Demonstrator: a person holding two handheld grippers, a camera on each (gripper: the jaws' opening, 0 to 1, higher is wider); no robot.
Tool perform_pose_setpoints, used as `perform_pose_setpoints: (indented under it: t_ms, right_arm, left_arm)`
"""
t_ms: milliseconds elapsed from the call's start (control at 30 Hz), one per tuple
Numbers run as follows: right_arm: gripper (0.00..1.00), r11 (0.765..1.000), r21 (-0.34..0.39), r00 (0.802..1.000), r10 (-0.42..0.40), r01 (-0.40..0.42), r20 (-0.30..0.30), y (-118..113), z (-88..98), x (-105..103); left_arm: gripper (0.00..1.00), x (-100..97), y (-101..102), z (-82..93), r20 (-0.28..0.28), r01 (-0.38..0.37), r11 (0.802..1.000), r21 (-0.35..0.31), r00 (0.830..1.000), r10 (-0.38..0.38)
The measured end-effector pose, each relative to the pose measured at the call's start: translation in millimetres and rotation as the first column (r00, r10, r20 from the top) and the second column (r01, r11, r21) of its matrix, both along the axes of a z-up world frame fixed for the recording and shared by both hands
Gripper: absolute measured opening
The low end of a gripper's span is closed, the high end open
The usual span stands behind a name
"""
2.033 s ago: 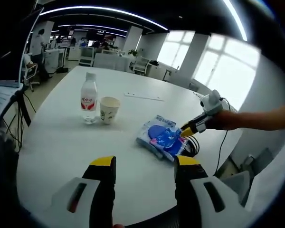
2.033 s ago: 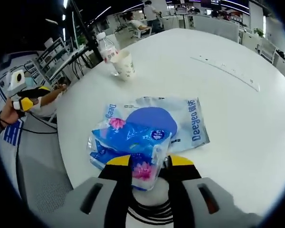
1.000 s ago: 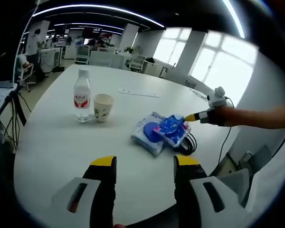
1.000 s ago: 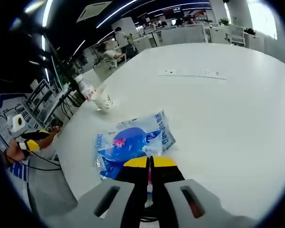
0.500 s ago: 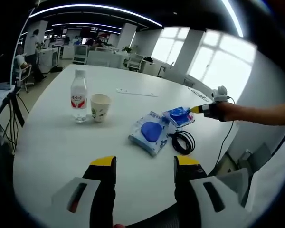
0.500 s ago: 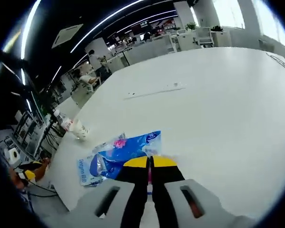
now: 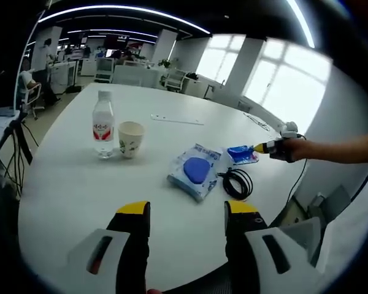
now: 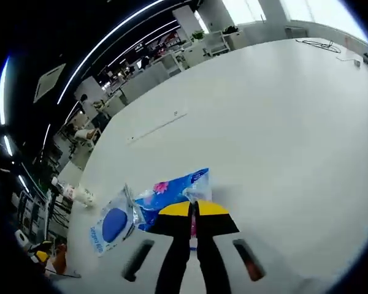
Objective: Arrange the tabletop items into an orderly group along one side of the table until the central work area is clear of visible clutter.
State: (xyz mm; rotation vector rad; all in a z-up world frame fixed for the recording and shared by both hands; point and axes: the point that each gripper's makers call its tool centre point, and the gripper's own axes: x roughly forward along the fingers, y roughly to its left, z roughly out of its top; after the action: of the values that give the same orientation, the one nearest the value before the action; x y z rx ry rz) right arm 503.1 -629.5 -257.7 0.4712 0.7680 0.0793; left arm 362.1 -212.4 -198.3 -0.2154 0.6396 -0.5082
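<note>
tabletop [image 7: 67, 190] white, wide | blue wipes pack [image 7: 195, 171] at centre, black cable coil [image 7: 236, 182] just right of it | bottle [image 7: 102, 132] and paper cup [image 7: 129, 139] upper left | right gripper [image 8: 194, 209] clamped on small blue packet [image 8: 168, 188] | left gripper [image 7: 187, 211] jaws apart, holding nothing

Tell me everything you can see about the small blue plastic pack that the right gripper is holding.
The small blue plastic pack is a soft, glossy wrapper, bright blue with a pink flower print and a paler, clear-looking end. The right gripper has its yellow-tipped jaws pinched shut on one edge, so it sticks out ahead of them. In the left gripper view it sits low over the white table, just beyond the coiled black cable; whether it touches the table is unclear.
</note>
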Motion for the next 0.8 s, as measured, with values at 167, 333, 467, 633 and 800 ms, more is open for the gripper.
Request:
perform_pose_setpoints:
  t_ms: [167, 333, 467, 633, 800]
  right_arm:
    - [0.00, 1.000, -0.020, 1.000, -0.012, 0.012, -0.019, -6, -5.9, -5]
    - [0.00, 1.000, -0.030, 1.000, -0.008, 0.008, -0.028, -5, -9.0, -8]
    - [0.01, 0.997, -0.071, 0.999, 0.027, -0.029, -0.040, -3, -11.6, -11]
    - [0.03, 0.995, -0.086, 0.998, 0.048, -0.052, -0.044, -2, -12.7, -12]
    - [0.04, 0.991, -0.111, 0.996, 0.069, -0.075, -0.057, -1, -14.4, -16]
  left_arm:
    - [0.48, -0.5, -1, -1.4, -0.004, 0.003, 1.000, 0.002, 1.000, -0.003]
    - [0.48, -1.7, -3, -0.8, -0.005, 0.002, 1.000, 0.000, 1.000, -0.002]
    - [0.48, -2.6, -2, -0.6, -0.005, -0.001, 1.000, -0.001, 1.000, 0.001]
    - [0.48, -4.6, -1, -2.0, -0.006, -0.004, 1.000, -0.002, 1.000, 0.004]
    - [0.48, -6.3, 0, -5.0, -0.010, -0.006, 1.000, -0.004, 1.000, 0.006]
